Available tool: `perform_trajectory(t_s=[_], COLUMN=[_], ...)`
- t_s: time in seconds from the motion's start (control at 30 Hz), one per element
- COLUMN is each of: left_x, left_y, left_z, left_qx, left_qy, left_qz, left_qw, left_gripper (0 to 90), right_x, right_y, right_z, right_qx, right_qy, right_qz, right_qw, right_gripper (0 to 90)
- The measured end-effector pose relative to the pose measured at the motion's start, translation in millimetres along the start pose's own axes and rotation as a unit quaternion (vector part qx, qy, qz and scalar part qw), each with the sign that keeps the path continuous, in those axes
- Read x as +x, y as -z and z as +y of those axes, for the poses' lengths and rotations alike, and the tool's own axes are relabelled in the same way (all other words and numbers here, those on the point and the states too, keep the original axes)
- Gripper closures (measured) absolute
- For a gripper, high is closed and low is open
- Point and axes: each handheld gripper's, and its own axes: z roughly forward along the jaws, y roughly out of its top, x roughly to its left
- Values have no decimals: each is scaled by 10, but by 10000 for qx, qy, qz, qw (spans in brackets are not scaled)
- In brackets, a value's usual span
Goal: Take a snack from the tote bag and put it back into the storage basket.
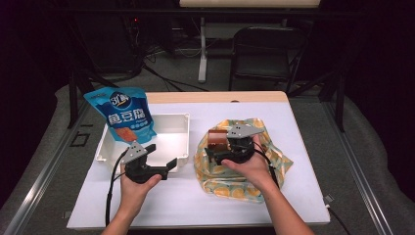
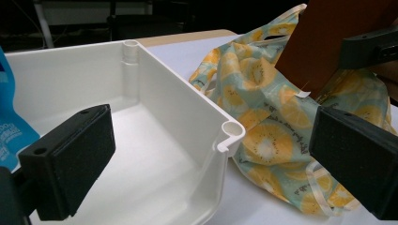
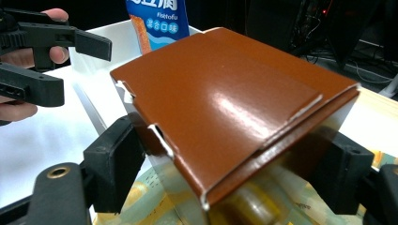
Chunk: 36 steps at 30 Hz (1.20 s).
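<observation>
Unpacking step, by the look of it: right gripper (image 1: pixel 219 152) has its jaws pinching a glossy brown cardboard box (image 3: pixel 225 108) by its two sides, holding it just above the open mouth of a pale green cloth bag printed with orange slices (image 1: pixel 254 171). Box sits right of centre on the table, tilted, its far end pointing toward the tray. Bag lies rumpled beneath and around it.

Left gripper (image 1: pixel 164 159) hovers at the near right corner of a white rectangular plastic tray (image 1: pixel 171 147), jaws spread, nothing between them. A blue snack pouch with white lettering (image 1: pixel 125 115) leans upright at the tray's far left end.

Judgement: box is being lifted clear of the bag, likely bound for the tray. Next move calls for carrying it left over the tray rim while keeping the squeeze even, since the glossy card could slip; free gripper may need to pin the cloth down.

Surface: white tabletop (image 1: pixel 303 147) with a pale wooden strip along the far edge. Room is dark; black chair (image 1: pixel 266 54) and cables beyond, grey floor covering around.
</observation>
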Motion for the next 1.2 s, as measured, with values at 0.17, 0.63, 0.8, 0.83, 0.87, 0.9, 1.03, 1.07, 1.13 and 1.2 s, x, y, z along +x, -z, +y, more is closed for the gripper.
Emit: perform_trajectory(t_s=[0.17, 0.63, 0.8, 0.83, 0.87, 0.9, 1.03, 1.07, 1.13, 1.2], left_x=[-19, -166, -260, -282, -308, -333, -435, -454, -487, -524], left_y=[-10, -97, -159, -176, -195, -217, -304, -335, -399, -450], left_z=[1, 121, 185, 200, 217, 241, 303, 321, 351, 379], left_qx=[13, -177, -195, -194, -201, -174, -168, -145, -144, -94], left_qy=[-34, -211, -384, -404, -430, -476, -672, -686, -704, -736], left_qz=[-36, -368, -584, -650, -687, -838, -1082, -1134, -1239, -1329], left_qw=[10000, 9989, 9974, 9969, 9965, 9952, 9917, 9911, 9897, 9883], left_gripper=[12, 44, 50, 50, 50, 52, 112, 109, 104, 99], right_x=[-10, -3, 0, 1, 7, 11, 42, 50, 65, 80], right_y=[26, 172, 275, 287, 301, 315, 366, 379, 402, 423], right_z=[-15, 166, 277, 292, 309, 327, 384, 397, 422, 442], right_qx=[-44, -160, -259, -276, -282, -264, -292, -303, -320, -317], right_qy=[-47, -133, -159, -148, -147, -123, -74, -58, -36, -7], right_qz=[-9, -15, 45, 50, 52, 58, 111, 131, 152, 155], right_qw=[10000, 9998, 9995, 9995, 9995, 9996, 9995, 9994, 9994, 9994], right_gripper=[205, 213, 215, 215, 215, 215, 216, 216, 216, 216])
